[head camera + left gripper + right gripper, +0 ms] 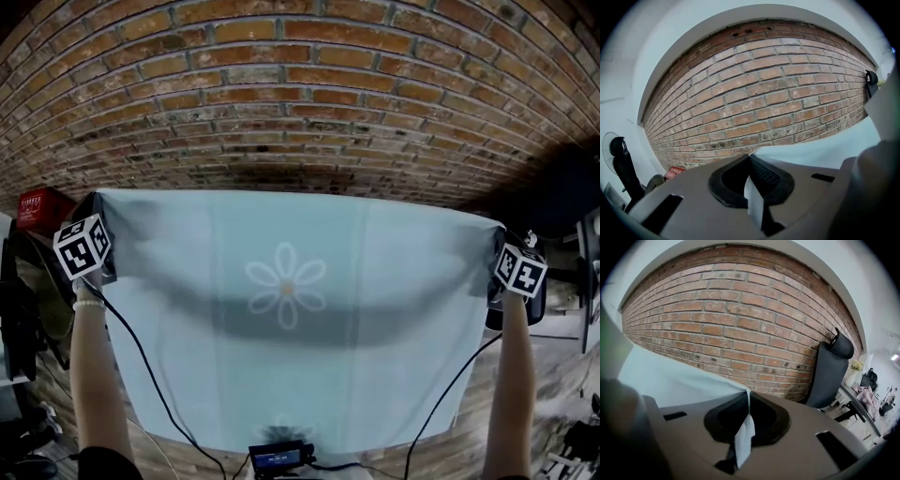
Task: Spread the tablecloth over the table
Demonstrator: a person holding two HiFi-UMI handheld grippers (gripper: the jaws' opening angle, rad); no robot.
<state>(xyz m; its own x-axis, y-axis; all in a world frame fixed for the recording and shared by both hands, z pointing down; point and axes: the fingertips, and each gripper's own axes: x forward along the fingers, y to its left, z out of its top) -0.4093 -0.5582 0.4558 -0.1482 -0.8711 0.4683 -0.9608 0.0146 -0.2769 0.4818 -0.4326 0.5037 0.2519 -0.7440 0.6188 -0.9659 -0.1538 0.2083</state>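
Tablecloth [286, 319]: pale blue, with a white daisy print [286, 286] at mid-frame. It is held up as a taut sheet across the centre of the head view, in front of a brick wall [300, 94]. No table shows in any view.

Left gripper [101, 217], at the cloth's upper left corner: jaws closed tight on the fabric, with a small tab poking through. Right gripper [495, 246], at the upper right corner: the same, pinching a thin fold.

Risks, as I judge them:
- Each bite is shallow, so a sharp flick or uneven pull could slip a corner free and drop that side.
- The sheet blocks the view ahead, so it could land skewed or off-centre.
- The cables [141, 366] trailing from the grippers hang against the cloth's near face and could drag or snag the lower edge.

Writing:
- Red box [42, 208], left edge of frame: pale print, too small to read.
- Small screen [277, 459], bottom centre: illegible.
- Marker cubes carry patterns only, no words.
- No brand visible on the cloth.
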